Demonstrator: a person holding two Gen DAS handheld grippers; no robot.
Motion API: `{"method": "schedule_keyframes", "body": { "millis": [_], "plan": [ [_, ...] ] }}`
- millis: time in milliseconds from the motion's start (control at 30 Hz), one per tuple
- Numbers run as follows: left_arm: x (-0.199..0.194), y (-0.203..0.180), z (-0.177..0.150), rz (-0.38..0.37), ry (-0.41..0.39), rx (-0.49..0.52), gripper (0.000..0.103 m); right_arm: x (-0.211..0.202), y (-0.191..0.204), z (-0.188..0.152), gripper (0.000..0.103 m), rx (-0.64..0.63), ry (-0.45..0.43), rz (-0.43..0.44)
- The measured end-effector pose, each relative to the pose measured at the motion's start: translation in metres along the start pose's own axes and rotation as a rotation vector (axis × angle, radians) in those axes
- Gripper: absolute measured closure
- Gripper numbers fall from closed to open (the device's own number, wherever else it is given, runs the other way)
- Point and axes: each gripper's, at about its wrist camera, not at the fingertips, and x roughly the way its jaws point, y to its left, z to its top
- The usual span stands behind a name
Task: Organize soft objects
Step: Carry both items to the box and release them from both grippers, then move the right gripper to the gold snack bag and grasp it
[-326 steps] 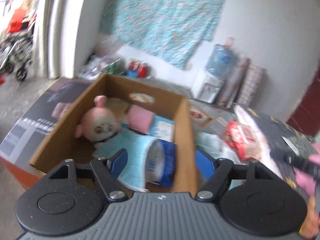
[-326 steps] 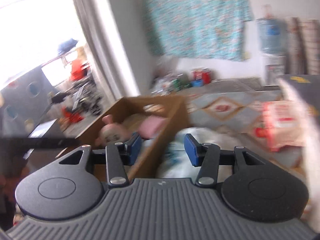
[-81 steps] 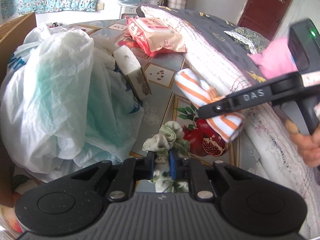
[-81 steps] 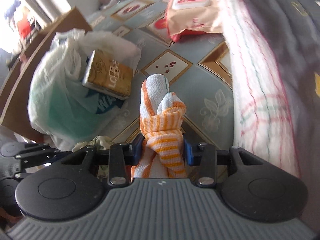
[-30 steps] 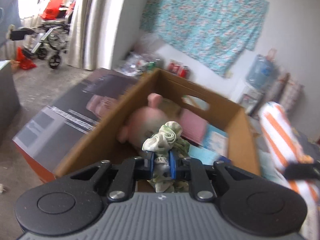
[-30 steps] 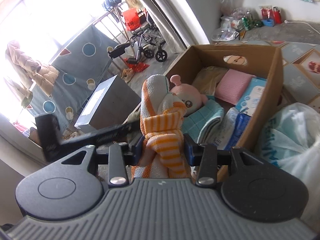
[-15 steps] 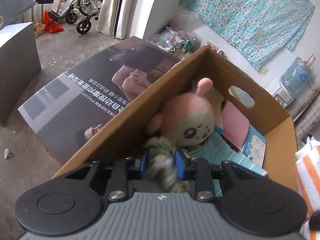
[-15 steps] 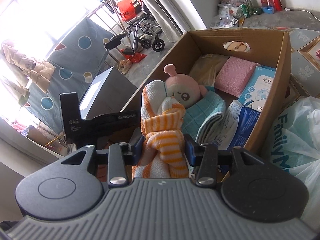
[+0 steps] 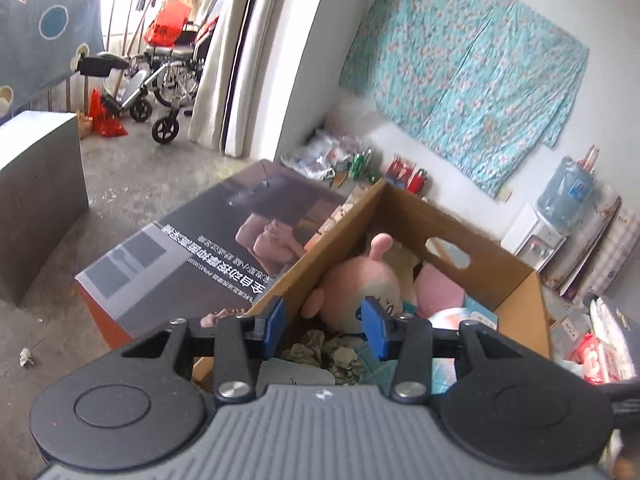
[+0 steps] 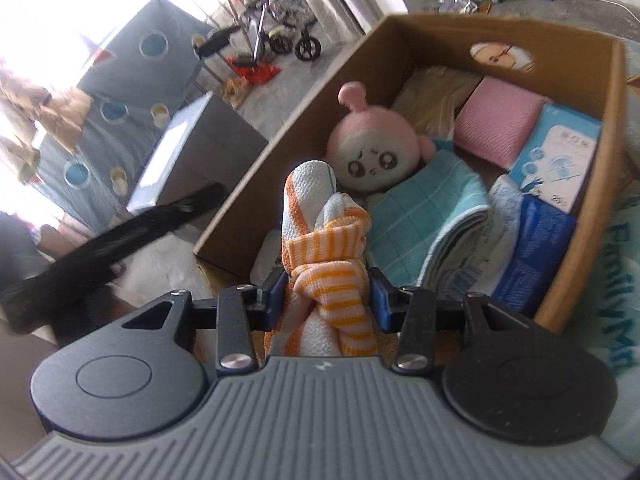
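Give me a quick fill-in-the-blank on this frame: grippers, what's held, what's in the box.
1. The right gripper is shut on a rolled cloth with white and ____ stripes.
2. The left gripper stands open, with ____ between its pads.
3. The plush toy lies inside the ____ box.
4. The green-white floral cloth now lies in the box below the ____ gripper.

Missing words: orange; nothing; cardboard; left

Left tongs [image 9: 324, 330] just opening, empty; right tongs [image 10: 329, 294] clamped.
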Motion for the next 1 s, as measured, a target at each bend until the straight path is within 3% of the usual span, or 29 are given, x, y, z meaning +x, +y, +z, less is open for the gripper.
{"method": "schedule_keyframes", "body": {
  "millis": [200,367,567,700,833,1000],
  "plan": [
    [-0.012,0.002,-0.003,-0.012,-0.016,0.007,0.059,0.046,0.011,-0.008,0.056,-0.050,0.140,-0.051],
    [-0.017,0.004,-0.008,-0.027,-0.003,-0.002,0.059,0.034,0.011,-0.014,0.055,-0.049,0.118,-0.025],
    [-0.023,-0.003,-0.012,-0.049,-0.009,0.011,0.057,-0.020,-0.005,-0.016,0.053,-0.005,0.001,0.028],
    [-0.029,-0.020,-0.016,-0.090,-0.013,0.048,0.051,-0.076,-0.029,-0.032,0.048,0.034,-0.112,0.037],
    [-0.037,-0.046,-0.025,-0.157,-0.015,0.107,0.040,-0.139,-0.062,-0.056,0.042,0.080,-0.236,-0.028],
    [-0.048,-0.101,-0.049,-0.297,-0.016,0.234,0.029,-0.215,-0.113,-0.095,0.041,0.178,-0.361,-0.159]
  ]
}}
